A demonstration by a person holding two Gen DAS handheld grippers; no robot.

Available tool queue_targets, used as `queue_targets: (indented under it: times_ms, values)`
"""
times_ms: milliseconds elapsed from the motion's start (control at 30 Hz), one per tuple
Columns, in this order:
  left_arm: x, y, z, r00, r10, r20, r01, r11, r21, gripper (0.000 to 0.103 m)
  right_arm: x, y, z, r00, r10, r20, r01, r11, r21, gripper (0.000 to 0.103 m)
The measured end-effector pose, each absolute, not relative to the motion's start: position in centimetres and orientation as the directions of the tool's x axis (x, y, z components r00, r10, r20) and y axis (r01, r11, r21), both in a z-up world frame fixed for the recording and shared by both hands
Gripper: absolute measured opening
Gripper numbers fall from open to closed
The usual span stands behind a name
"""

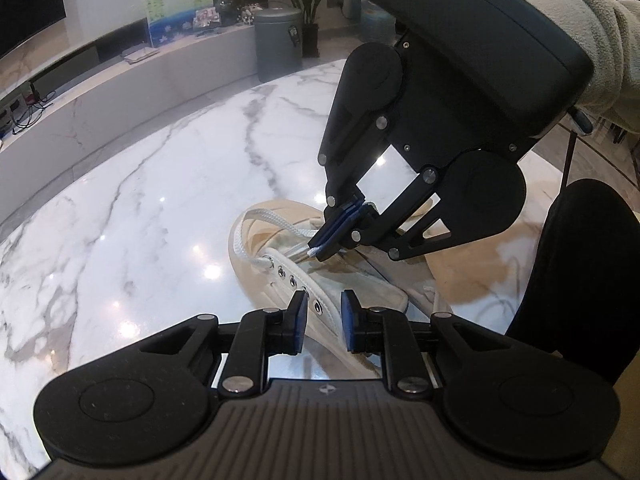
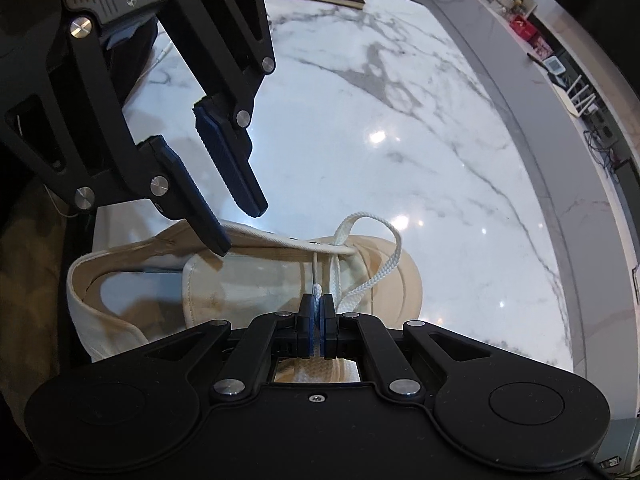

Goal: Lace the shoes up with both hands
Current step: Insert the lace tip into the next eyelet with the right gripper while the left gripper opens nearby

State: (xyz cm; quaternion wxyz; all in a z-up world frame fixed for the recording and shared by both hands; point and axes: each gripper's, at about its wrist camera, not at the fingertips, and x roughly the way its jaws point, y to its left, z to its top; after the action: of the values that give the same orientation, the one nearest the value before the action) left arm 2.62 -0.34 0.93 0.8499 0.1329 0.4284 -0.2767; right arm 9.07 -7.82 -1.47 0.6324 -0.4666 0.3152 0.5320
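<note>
Shoe (image 1: 320, 280) on table (image 1: 140, 200); lace (image 2: 372, 264) loops over toe; bin (image 1: 278, 44) behind table.

The table (image 1: 160, 200) is glossy white marble with grey veins. The shoe (image 2: 120, 280) looks like matt cream canvas, its lace (image 2: 384, 268) woven cloth. The sleeve (image 1: 592, 32) is perhaps soft fleece.

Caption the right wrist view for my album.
Right hand-held gripper pinches a white shoelace above a beige shoe.
</note>
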Motion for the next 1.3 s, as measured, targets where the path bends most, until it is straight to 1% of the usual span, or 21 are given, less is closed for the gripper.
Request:
queue_targets:
  times_ms: [500, 767, 933, 1100, 1300]
  values:
    - [2.8, -0.4, 0.8, 0.485, -0.36, -0.797, 0.582, 0.813, -0.013, 0.017, 9.0, -6.7, -1.4, 0.225, 0.385, -0.895, -0.97, -0.002, -0.244, 0.001]
    - [1.9, 0.1, 1.8, 0.511, -0.373, -0.774, 0.586, 0.81, -0.003, 0.017, 8.7, -6.0, -1.2, 0.229, 0.398, -0.888, -0.966, -0.017, -0.257, 0.001]
    - [1.8, 0.7, 2.1, 0.524, -0.35, -0.777, 0.591, 0.806, 0.036, 0.017, 8.6, -5.7, -1.2, 0.234, 0.397, -0.888, -0.965, -0.019, -0.262, 0.001]
    - [2.6, 1.2, 1.4, 0.524, -0.3, -0.797, 0.613, 0.782, 0.109, 0.017, 8.7, -5.9, -1.2, 0.232, 0.399, -0.887, -0.966, -0.011, -0.258, 0.001]
    - [3.1, 0.7, 0.5, 0.53, -0.278, -0.801, 0.659, 0.729, 0.183, 0.017, 8.8, -6.1, -1.0, 0.228, 0.409, -0.884, -0.967, -0.008, -0.253, 0.001]
